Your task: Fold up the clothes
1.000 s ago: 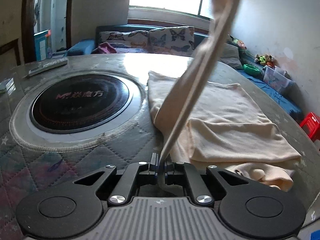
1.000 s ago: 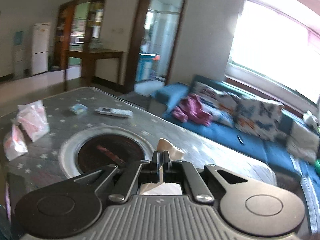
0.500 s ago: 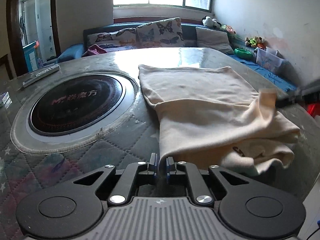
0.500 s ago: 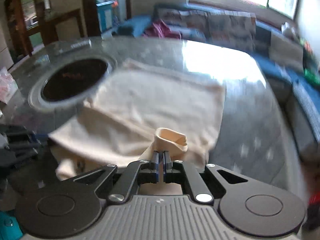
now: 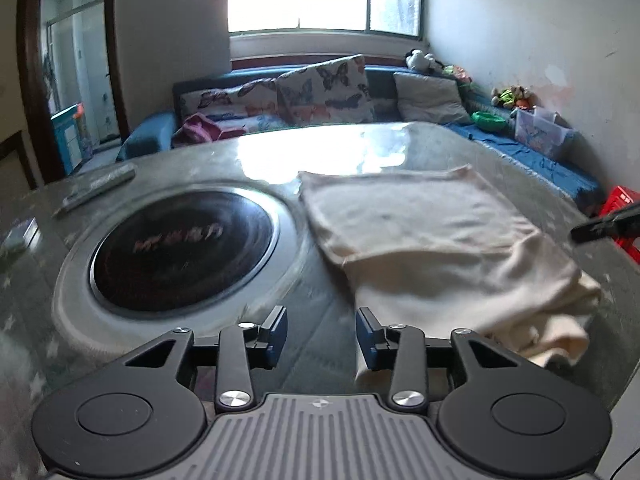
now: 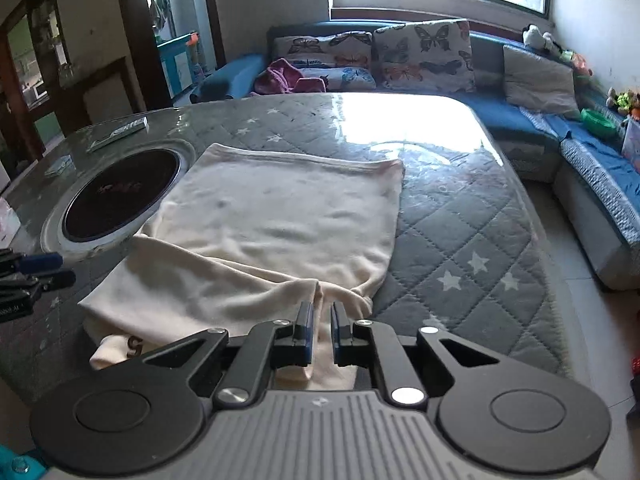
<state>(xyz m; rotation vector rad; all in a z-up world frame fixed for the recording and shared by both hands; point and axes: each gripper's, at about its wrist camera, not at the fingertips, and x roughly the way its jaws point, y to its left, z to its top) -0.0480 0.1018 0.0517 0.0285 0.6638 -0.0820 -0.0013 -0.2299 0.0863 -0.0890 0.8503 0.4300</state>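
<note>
My left gripper has just been opening: its jaws stand well apart with bare table between them, and the cloth's near corner lies just beside the right jaw, not between the two. My right gripper has just begun to part too; its jaws show a narrow gap with a ridge of cloth standing in it, and I cannot tell whether the pads press on it.

The cream cloth lies on the table, doubled over at the near end, its far part flat beside the round black hob. Its near edge is bunched and sits at the table's edge.

The risks as I judge them: if I lift the right hand away before the jaws clear that ridge, the fabric snags and drags the fold open. The bunched near edge could slip off the table and pull the rest after it. The fold line already runs askew, so pressing on from here would set a crooked fold.
</note>
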